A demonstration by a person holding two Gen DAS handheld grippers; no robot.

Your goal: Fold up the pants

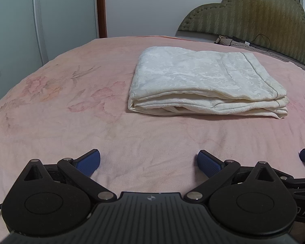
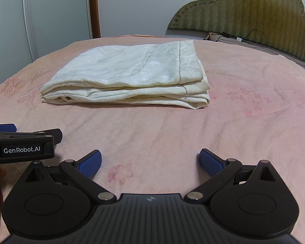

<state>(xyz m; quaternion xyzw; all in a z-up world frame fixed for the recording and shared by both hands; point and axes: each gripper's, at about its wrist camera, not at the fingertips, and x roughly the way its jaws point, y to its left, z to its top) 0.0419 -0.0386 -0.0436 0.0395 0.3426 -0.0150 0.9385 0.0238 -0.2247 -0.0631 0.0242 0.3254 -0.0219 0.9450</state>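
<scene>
Pants (image 1: pixel 207 83), cream, lie folded on bed (image 1: pixel 71 122): soft, light, limp, likely slippery; grip layered near edge. Left gripper (image 1: pixel 148 162) and right gripper (image 2: pixel 150 162) gape, empty.

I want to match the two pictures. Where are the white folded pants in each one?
Left wrist view: pants lie right of centre on the pink bed.
Right wrist view: pants lie left of centre.
Shared landmark: the green headboard, top right in both.
</scene>
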